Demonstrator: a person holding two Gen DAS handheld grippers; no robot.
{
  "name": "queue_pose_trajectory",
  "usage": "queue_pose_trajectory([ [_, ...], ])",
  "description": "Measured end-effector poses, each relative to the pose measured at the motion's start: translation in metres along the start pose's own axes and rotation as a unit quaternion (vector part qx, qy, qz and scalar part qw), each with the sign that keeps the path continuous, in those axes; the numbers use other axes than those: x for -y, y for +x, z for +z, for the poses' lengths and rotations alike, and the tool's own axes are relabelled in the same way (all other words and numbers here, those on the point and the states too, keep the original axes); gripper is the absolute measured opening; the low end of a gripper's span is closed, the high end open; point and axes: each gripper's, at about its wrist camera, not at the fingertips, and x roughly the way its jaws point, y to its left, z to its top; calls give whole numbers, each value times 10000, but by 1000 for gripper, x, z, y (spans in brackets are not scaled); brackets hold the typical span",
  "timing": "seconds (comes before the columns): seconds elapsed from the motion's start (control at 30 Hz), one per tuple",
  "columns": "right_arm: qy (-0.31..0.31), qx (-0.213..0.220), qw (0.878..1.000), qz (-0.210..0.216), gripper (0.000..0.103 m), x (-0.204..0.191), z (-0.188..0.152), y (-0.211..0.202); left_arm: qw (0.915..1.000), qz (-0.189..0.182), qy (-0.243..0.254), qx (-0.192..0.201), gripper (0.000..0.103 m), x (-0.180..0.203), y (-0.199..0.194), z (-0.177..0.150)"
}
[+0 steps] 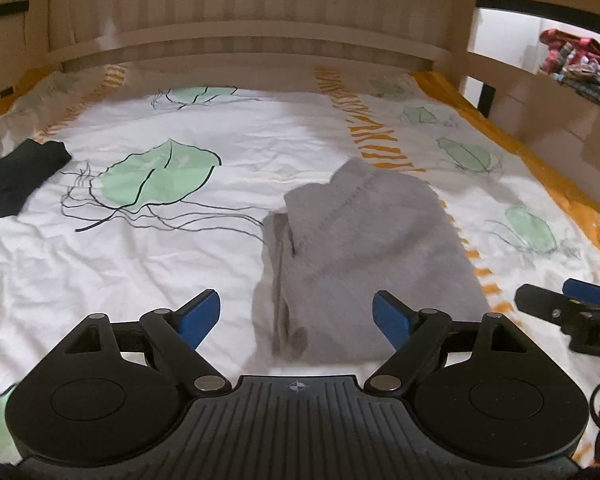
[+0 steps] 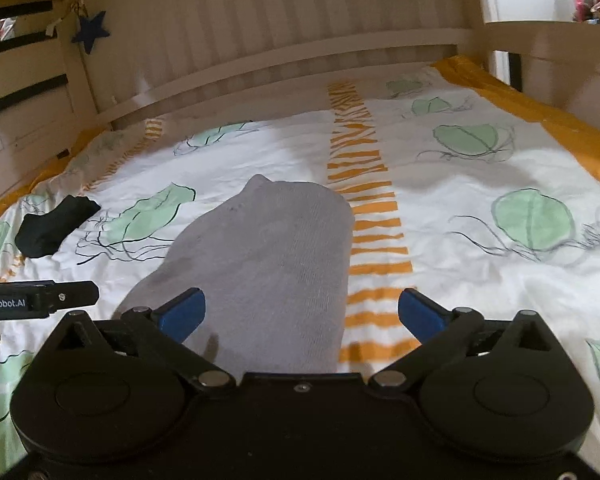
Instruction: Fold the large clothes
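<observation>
On the bed, a grey garment (image 1: 360, 264) is lying folded into a compact stack on the patterned duvet (image 1: 140, 264), beside the orange striped band (image 2: 364, 216). Layered edges are showing along its left side in the left wrist view, so this piece is being judged as finished or nearly so.

Left tongs (image 1: 296, 320) are being held released, jaws spread wide, hovering just short of the stack's near edge, nothing gripped. Right tongs (image 2: 300, 314) are likewise being held released, above the near end of the grey garment, not touching it as far as can be told.

A dark garment (image 2: 54, 224) is lying crumpled well apart to the left, near the bed's edge. It is probably being left for the next round.

Next move, as judged: either the grey stack is being tidied or moved aside with both tongs, or the dark piece is being fetched and spread flat. Reach to the left is being called for.
</observation>
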Motion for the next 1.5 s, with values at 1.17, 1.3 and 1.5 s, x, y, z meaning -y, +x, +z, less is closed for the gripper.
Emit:
queue_pose_trajectory([
  [1.17,22,-390,9987,-325,102,-29,-73,-100,9978,439,-141,-472,83,37,-73,-84],
  [1.3,77,-482,9983,-321,102,-27,-76,-97,9975,435,-113,-553,83,36,-71,-89],
  [1.5,97,-542,9979,-338,102,-27,-78,-94,9970,423,-89,-643,83,36,-66,-94],
])
